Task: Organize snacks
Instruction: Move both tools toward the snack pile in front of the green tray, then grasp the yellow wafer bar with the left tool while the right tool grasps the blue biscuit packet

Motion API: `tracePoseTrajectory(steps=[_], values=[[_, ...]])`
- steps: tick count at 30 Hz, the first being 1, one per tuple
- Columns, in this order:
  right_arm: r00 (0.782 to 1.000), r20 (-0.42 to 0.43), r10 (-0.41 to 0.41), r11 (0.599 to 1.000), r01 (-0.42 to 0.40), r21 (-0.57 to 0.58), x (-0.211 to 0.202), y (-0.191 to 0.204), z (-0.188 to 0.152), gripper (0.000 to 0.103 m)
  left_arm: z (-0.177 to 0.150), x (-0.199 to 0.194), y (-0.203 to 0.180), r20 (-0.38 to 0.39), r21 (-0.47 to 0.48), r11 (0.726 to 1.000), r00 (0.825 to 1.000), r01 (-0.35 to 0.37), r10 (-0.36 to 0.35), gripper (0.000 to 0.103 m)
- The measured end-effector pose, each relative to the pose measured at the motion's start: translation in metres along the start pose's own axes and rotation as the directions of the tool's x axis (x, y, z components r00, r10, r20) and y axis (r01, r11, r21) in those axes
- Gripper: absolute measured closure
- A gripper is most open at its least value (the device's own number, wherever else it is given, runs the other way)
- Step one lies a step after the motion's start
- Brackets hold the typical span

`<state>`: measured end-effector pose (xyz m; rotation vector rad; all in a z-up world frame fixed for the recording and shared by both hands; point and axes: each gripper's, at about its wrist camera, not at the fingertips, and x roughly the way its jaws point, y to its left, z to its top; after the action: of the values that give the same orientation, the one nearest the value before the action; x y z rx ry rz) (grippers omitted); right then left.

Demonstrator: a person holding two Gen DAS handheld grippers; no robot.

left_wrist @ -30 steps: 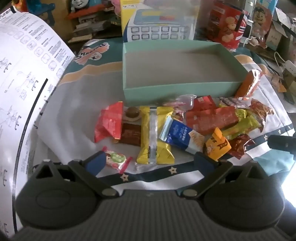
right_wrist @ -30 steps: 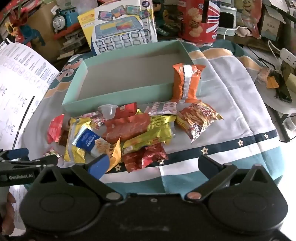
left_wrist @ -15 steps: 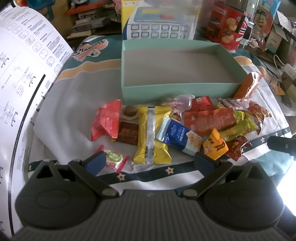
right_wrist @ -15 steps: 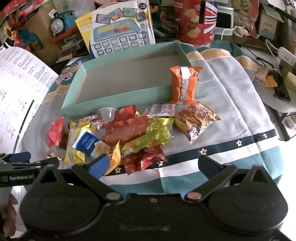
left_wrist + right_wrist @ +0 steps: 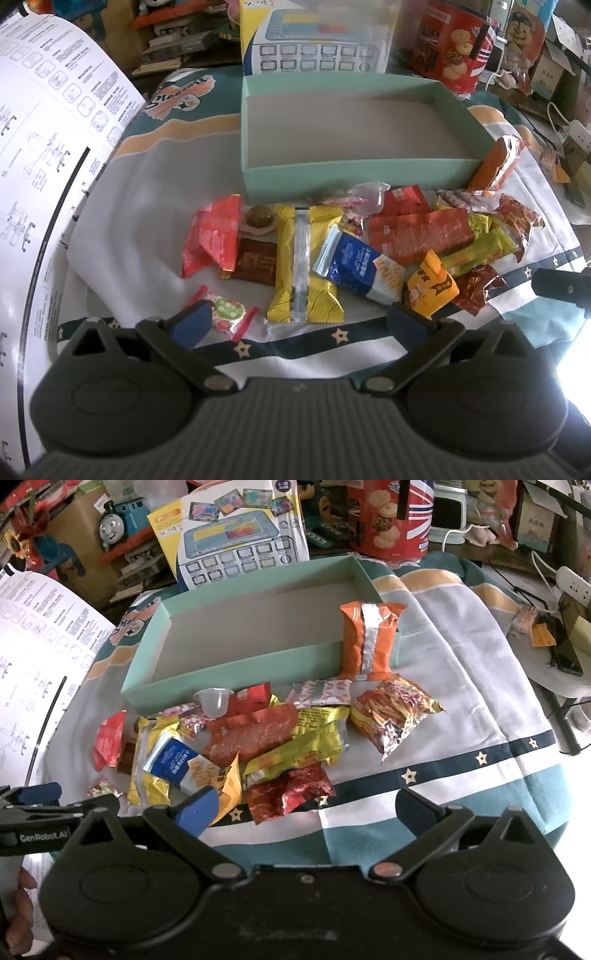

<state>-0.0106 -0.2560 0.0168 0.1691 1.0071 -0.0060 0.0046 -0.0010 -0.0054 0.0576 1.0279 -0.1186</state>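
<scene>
A: So, where's the snack pile [image 5: 369,254] rn?

B: On the cloth [image 5: 147,206], heaped along the near wall of the green box [image 5: 332,177], w/ nothing inside the box. Orange packet [image 5: 369,638] stands upright against the box's near right corner.

A: Grippers?

B: Left gripper [image 5: 299,319] spread wide, nothing betw the fingers. It hovers over the cloth's near edge, w/ the yellow wafer pack [image 5: 304,262] just ahead and a small pink-green candy [image 5: 227,310] right by its left fingertip. Right gripper [image 5: 306,805] also wide open, holding nothing, over the striped near edge. A dark red packet [image 5: 288,790] lies just ahead of it.

A: Anything off to the sides?

B: Fries bag [image 5: 395,709] at the right end of the pile, touching it. Red wrapper [image 5: 212,236] at the left end. Big printed sheet [image 5: 44,155] curls up past the cloth's left edge. Cookie tin [image 5: 388,517] and a toy box [image 5: 236,535] behind the green box.
</scene>
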Motion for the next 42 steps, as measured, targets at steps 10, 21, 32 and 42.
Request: tracePoseTrajectory(steps=[10, 21, 32, 42], values=[[1.0, -0.018, 0.002, 1.0, -0.002, 0.006, 0.004, -0.001, -0.001, 0.0, -0.003, 0.005, 0.002, -0.017, -0.005, 1.0, 1.0, 0.003, -0.003, 0.0], [0.999, -0.035, 0.005, 1.0, -0.005, 0.017, 0.01, -0.002, -0.003, 0.0, -0.005, 0.015, 0.005, -0.043, -0.025, 1.0, 0.999, 0.007, -0.008, 0.0], [0.998, -0.029, 0.056, 0.997, -0.057, -0.041, 0.023, 0.01, -0.006, 0.0, -0.009, 0.037, 0.027, -0.085, -0.079, 0.997, 0.996, -0.01, 0.003, 0.0], [0.98, 0.039, 0.194, 0.974, -0.188, -0.129, 0.031, 0.033, 0.013, 0.042, 0.006, 0.075, 0.03, -0.104, -0.067, 0.997, 0.994, 0.04, -0.046, 0.004]])
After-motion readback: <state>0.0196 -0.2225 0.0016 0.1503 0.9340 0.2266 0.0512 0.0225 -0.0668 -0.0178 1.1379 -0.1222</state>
